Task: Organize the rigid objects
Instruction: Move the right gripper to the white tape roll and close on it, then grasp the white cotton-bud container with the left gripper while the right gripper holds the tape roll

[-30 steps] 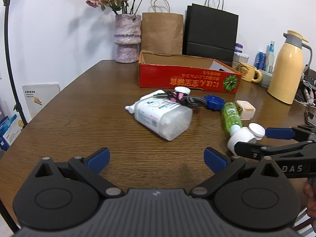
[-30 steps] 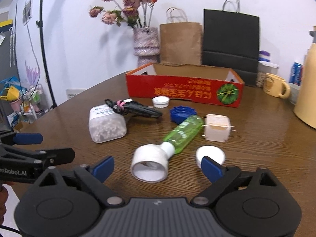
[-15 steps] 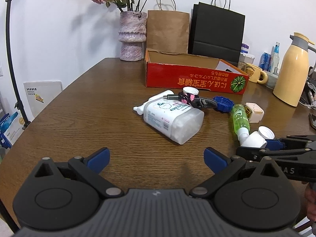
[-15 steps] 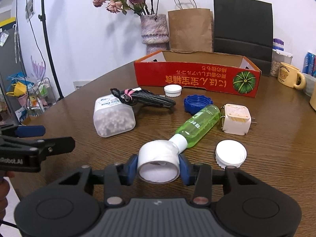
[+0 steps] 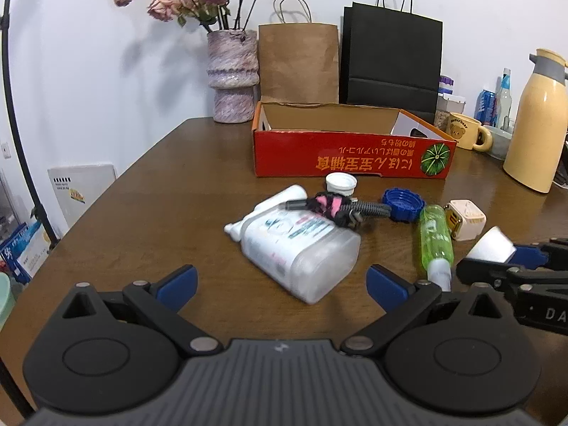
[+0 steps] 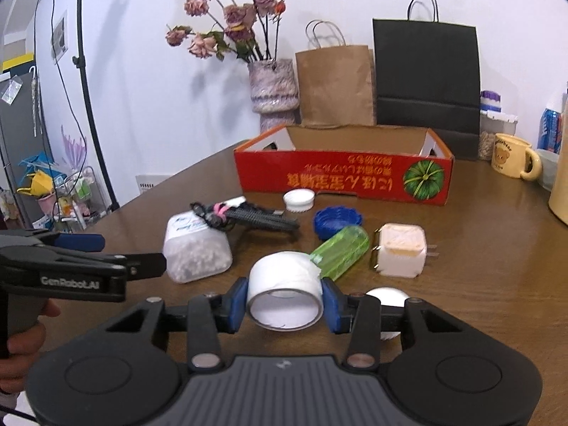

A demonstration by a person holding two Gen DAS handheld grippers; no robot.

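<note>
The right gripper [image 6: 284,301] sits nearest, its blue pads having just closed onto the white roll of tape [image 6: 285,293], which they now clamp from both sides. A white lid [image 6: 387,296] lies on the wooden table [image 6: 479,248] just behind its right finger. The left gripper [image 5: 280,282] has its jaws wide apart with nothing between them, low over the bare wood. Just past the tape lie a green bottle [image 6: 340,251] on its side and a white plug adapter [image 6: 400,254] beside it. To the left, a clear plastic tub [image 6: 197,248] lies tipped over, filled with small white pieces, a bundled black cable [image 6: 248,217] resting against it. Further back sit a blue cap [image 6: 337,220] and a small white cap [image 6: 299,200]. Behind them stands the open red cardboard box [image 6: 340,177]; its inside is mostly hidden
</note>
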